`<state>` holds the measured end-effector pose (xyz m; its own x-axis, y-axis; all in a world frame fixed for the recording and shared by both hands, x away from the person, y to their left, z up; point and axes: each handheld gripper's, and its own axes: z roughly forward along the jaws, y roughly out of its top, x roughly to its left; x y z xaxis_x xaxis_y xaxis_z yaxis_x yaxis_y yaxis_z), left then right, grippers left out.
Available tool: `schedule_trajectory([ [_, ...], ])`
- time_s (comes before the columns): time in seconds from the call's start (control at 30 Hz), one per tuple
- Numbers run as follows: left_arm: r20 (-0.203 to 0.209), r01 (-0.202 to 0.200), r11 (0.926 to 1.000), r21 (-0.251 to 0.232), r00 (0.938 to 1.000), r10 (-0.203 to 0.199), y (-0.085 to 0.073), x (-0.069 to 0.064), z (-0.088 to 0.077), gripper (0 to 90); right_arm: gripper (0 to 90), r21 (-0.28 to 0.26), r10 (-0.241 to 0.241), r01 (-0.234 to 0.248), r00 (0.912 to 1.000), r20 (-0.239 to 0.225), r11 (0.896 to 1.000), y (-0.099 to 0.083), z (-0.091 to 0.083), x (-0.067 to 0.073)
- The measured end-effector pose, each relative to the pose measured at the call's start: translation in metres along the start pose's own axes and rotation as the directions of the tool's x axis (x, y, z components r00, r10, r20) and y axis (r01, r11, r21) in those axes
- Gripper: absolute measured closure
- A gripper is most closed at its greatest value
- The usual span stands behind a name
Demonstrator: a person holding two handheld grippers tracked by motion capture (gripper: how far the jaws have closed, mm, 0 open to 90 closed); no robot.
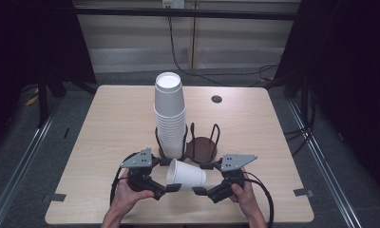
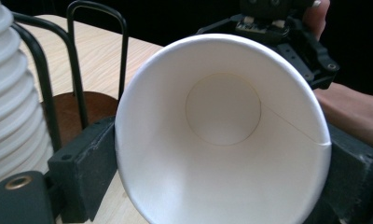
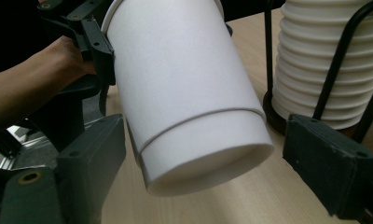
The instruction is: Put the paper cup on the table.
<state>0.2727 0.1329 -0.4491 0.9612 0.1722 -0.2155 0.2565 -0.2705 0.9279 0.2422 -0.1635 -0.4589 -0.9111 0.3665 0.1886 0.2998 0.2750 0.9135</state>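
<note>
From the high view, a pale wood-grain surface (image 1: 107, 142) stands on grey floor, with dark curtains at both sides, a pale wall panel behind and a black cable hanging down it. A small round dark hole (image 1: 216, 99) sits near the surface's far edge. A tall stack (image 1: 169, 114) of white cups stands in a black wire rack on a round brown base (image 1: 201, 148). In front of it a single cup (image 1: 185, 175) lies on its side above the surface, mouth toward the left claw (image 1: 171, 187), bottom toward the right claw (image 1: 197, 190). No writing or brand can be read anywhere.

In the left gripper view, the cup's (image 2: 222, 140) open mouth faces the camera — the left claw pinches the rim, one jaw on each side. The stack (image 2: 12, 102) and rack wires stand at the left; the right claw (image 2: 273, 28) shows behind the cup.

In the right gripper view, the cup's (image 3: 189, 102) bottom end hangs between the jaws; the right claw stands spread, its far pad clear of the cup. The stack (image 3: 315, 70) is at the right, on the wood surface (image 3: 254, 196).
</note>
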Motion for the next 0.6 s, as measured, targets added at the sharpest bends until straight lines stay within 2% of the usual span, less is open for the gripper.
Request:
schedule_trajectory([
  [0.13,-0.029,-0.004,1.0,-0.001,0.9996,0.003,0.0,0.001,-0.005,10.5,12.8,-0.005,-0.007,0.007,0.9989,0.047,1.0,-0.002,-0.002,0.001],
  [0.23,-0.041,0.002,1.0,-0.007,0.9991,-0.002,0.0,0.002,-0.009,10.6,12.8,-0.019,-0.012,0.013,0.9983,0.056,1.0,-0.004,-0.004,0.0],
  [0.37,-0.057,0.002,1.0,0.002,0.9984,-0.002,-0.001,0.003,-0.014,10.5,12.6,-0.047,-0.027,0.033,0.9926,0.118,0.998,-0.006,-0.006,-0.002],
  [0.43,-0.076,-0.001,0.9999,0.011,0.9971,0.002,-0.002,0.004,-0.017,10.5,12.5,-0.074,-0.017,0.028,0.9883,0.152,0.997,-0.01,-0.007,-0.002],
  [0.47,-0.072,0.003,1.0,0.005,0.9974,-0.003,-0.002,0.004,-0.018,10.5,12.4,-0.084,-0.018,0.033,0.9856,0.168,0.996,-0.012,-0.007,-0.003],
  [0.6,-0.086,0.007,0.9999,0.011,0.9963,-0.006,-0.002,0.004,-0.021,10.5,12.6,-0.123,0.001,0.029,0.9706,0.241,0.992,-0.02,-0.009,-0.003],
])
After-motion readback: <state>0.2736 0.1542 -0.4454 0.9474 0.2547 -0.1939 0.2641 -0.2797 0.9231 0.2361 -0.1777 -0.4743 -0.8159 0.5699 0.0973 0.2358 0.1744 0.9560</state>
